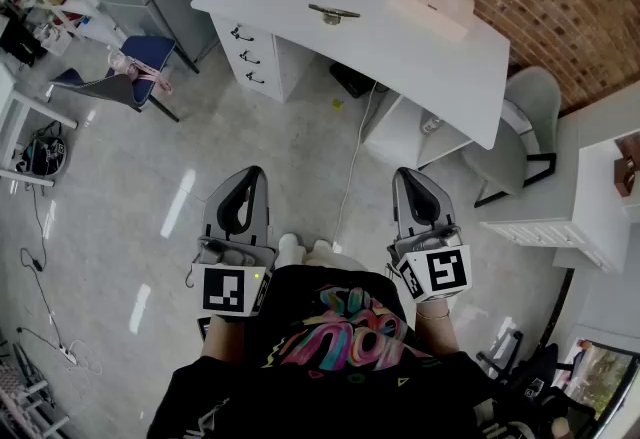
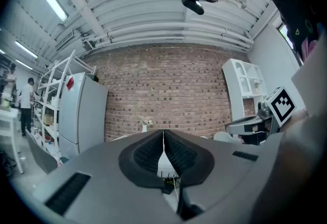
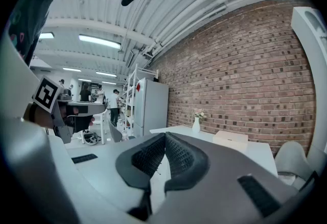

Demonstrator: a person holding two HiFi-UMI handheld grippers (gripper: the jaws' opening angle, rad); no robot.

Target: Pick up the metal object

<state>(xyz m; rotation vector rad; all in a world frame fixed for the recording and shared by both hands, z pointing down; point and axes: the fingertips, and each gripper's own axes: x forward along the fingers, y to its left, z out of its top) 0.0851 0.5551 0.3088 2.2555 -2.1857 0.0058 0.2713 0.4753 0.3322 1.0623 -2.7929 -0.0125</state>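
We hold left gripper (image 1: 252, 177) and right gripper (image 1: 408, 177) low, fingers together, empty; the metal object (image 1: 333, 14) lies well off on the bench (image 1: 420, 52); reaching in unopened, we'd likely shove it away.

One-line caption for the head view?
Left gripper and right gripper, both shut and empty, point toward the white desk where the metal object lies untouched.

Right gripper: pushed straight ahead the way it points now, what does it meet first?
Most likely the white desk, around its front edge; the floor between looks free. The right gripper is shut and empty, and its height against the desktop is hard to judge.
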